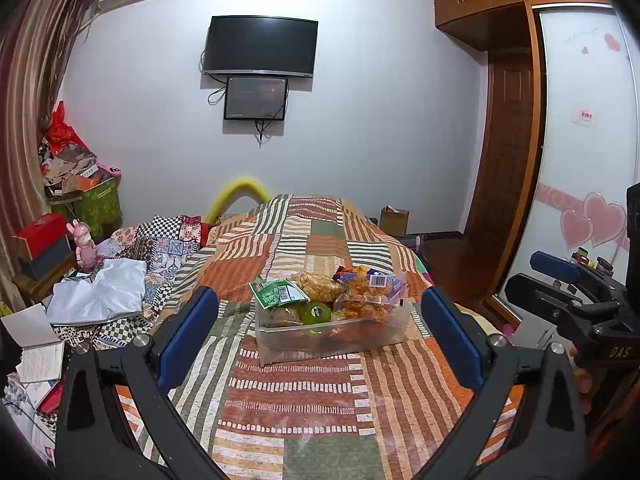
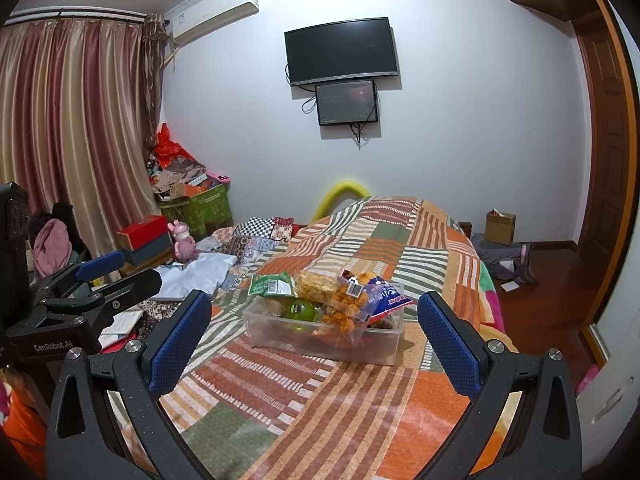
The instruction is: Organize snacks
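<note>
Left wrist: gripper (image 1: 320, 332) spread wide, holding nothing; snacks (image 1: 328, 292) heaped in bin (image 1: 276, 344) on bed (image 1: 304, 400); right wrist: gripper (image 2: 314, 328) likewise wide, empty; fits sorting pending or finished.

A patchwork quilt (image 1: 304, 392) covers the bed; a television (image 1: 260, 46) (dark) hangs above a smaller screen (image 1: 256, 98), striped curtains (image 2: 72, 120) left.
</note>
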Demonstrator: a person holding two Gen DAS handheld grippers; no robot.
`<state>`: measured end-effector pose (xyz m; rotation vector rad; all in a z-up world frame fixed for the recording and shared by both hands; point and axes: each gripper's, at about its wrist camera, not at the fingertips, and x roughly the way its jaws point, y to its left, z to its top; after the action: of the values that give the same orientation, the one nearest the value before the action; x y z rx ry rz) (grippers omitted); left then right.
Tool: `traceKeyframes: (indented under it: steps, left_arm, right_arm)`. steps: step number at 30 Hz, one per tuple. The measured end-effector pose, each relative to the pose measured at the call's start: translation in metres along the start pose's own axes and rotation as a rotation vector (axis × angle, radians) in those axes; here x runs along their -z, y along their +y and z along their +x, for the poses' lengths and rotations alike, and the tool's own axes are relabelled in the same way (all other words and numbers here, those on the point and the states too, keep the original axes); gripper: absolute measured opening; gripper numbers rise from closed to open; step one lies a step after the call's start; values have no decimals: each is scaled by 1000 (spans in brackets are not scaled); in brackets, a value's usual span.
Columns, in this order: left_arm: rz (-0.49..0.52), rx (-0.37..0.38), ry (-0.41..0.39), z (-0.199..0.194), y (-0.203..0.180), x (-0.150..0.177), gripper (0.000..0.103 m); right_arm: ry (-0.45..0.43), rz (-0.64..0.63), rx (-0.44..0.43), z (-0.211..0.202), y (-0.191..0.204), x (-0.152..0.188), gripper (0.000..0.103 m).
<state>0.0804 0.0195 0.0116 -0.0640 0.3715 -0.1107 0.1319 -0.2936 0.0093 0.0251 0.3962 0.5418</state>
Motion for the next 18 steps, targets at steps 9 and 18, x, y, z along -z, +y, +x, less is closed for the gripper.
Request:
traceKeyframes:
  steps: [9, 18]
  left_arm:
    - [-12, 4, -12, -1, 1, 0, 103]
    - [19, -5, -31, -5, -7, 1, 103]
  right_arm:
    - [-1, 2, -1, 0, 0, -1, 103]
    - [1, 1, 0, 0, 0, -2, 103]
